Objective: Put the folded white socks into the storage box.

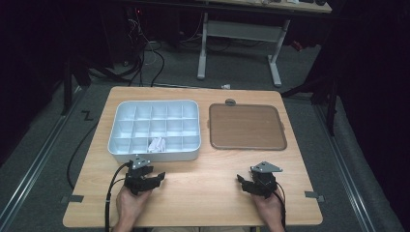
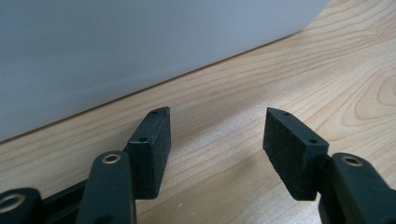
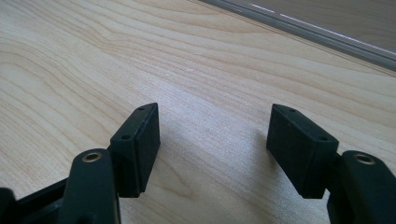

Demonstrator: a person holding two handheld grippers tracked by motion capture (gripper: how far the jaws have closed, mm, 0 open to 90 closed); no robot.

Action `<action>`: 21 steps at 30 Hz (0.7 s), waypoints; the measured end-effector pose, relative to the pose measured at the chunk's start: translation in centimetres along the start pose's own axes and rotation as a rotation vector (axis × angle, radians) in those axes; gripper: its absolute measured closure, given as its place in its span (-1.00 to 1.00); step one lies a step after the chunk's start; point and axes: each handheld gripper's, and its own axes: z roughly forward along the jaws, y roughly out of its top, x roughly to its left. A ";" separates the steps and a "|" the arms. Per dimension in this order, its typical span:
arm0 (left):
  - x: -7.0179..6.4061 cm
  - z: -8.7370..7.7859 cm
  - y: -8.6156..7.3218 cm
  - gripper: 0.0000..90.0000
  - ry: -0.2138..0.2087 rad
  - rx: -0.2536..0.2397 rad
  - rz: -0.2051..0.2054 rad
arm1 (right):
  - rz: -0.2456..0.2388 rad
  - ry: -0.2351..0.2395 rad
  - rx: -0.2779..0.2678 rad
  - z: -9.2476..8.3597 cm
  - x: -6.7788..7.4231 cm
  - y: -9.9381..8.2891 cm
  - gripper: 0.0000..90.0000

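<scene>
Pale wood table (image 1: 203, 188) carries one white compartment box (image 1: 121, 145) at far left with white pieces (image 1: 157, 144) in one near cell, and one brown lid (image 1: 246, 126) at far right. Two grippers rest near: left gripper (image 1: 153, 178) just beside the box's near wall, right gripper (image 1: 244, 182) on bare wood, both with jaws apart and empty.

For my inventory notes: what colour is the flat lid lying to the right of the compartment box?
Brown, with a grey rim: the flat rectangular lid, best seen in the high view.

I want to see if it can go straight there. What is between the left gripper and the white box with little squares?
Just bare wooden table. In the left gripper view, the open left gripper faces the white box with nothing between.
</scene>
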 end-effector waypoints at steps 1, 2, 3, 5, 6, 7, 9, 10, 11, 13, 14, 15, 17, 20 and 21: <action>-0.1 0.1 -0.1 -0.06 0.001 -0.004 0.005 | 0.000 0.000 0.000 0.0 0.0 0.0 -0.22; -0.2 0.1 -0.2 -0.07 0.002 -0.009 0.009 | 0.000 0.000 0.000 0.0 0.0 0.0 -0.22; -0.2 0.1 -0.3 -0.07 0.004 -0.009 0.022 | 0.000 0.000 0.000 0.0 0.0 0.0 -0.22; -0.3 0.2 -0.4 -0.08 0.002 -0.014 0.033 | 0.000 0.000 0.000 0.0 0.0 0.0 -0.22; -0.4 0.3 -0.4 -0.09 0.001 -0.018 0.032 | 0.000 0.000 0.000 0.0 0.0 0.0 -0.22; -0.4 0.3 -0.5 -0.09 0.001 -0.019 0.036 | -0.001 0.000 0.000 0.0 0.0 0.0 -0.22; -0.4 0.4 -0.5 -0.10 0.001 -0.020 0.041 | -0.001 0.000 0.000 0.0 0.0 0.0 -0.22; -0.4 0.4 -0.5 -0.10 0.000 -0.021 0.044 | -0.001 0.001 0.000 0.0 0.0 0.0 -0.22; -0.5 0.4 -0.6 -0.11 0.001 -0.025 0.049 | 0.000 0.000 0.000 0.0 0.0 0.0 -0.22; -0.6 0.5 -0.8 -0.13 0.003 -0.030 0.066 | 0.000 0.000 0.000 0.0 0.0 0.0 -0.22; -0.6 0.5 -0.9 -0.14 0.005 -0.034 0.078 | 0.000 0.000 0.000 0.0 0.0 0.0 -0.22; -0.7 0.6 -1.0 -0.14 0.006 -0.040 0.091 | 0.000 0.000 0.000 0.0 0.0 0.0 -0.22; -0.8 0.7 -1.4 -0.17 0.006 -0.058 0.119 | 0.000 0.000 0.000 0.0 0.0 0.0 -0.22; -1.0 0.9 -1.6 -0.20 0.016 -0.060 0.140 | 0.000 0.000 0.000 0.0 0.0 0.0 -0.22; -1.0 0.9 -1.6 -0.20 0.017 -0.061 0.139 | 0.000 0.000 0.000 0.0 0.0 0.0 -0.22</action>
